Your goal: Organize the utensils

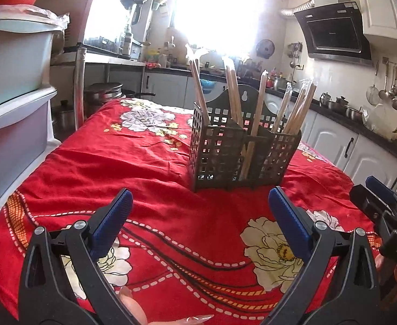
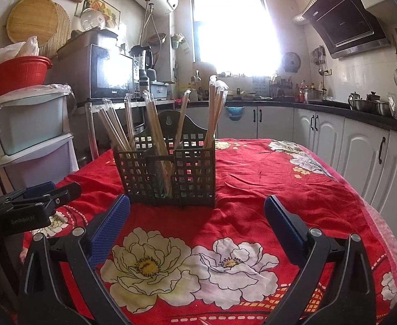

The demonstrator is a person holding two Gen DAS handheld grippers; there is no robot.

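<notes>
On the left, the left gripper hovers low over the red floral tablecloth, its blue-padded fingers spread wide with nothing between them. Ahead of it, near the middle of the table, stands the dark lattice utensil caddy, upright and divided into compartments. Wrapped chopsticks lean out of it at several angles, some in the left compartment, some in the middle, a bundle at the right (each pair looks sleeved in clear plastic, though the glare from the window makes that hard to confirm). Further right, the right gripper is likewise gaping and empty, just short of the caddy, which sits left of centre in its view.

No loose utensil shows on the cloth, so the sorting seems largely done, or the next job is regrouping sticks inside the caddy. To do that well, I would close on one pair high on its shaft, above the rim, lift straight up to clear the lattice, and steady the light caddy with the other tool so it does not tip.
</notes>
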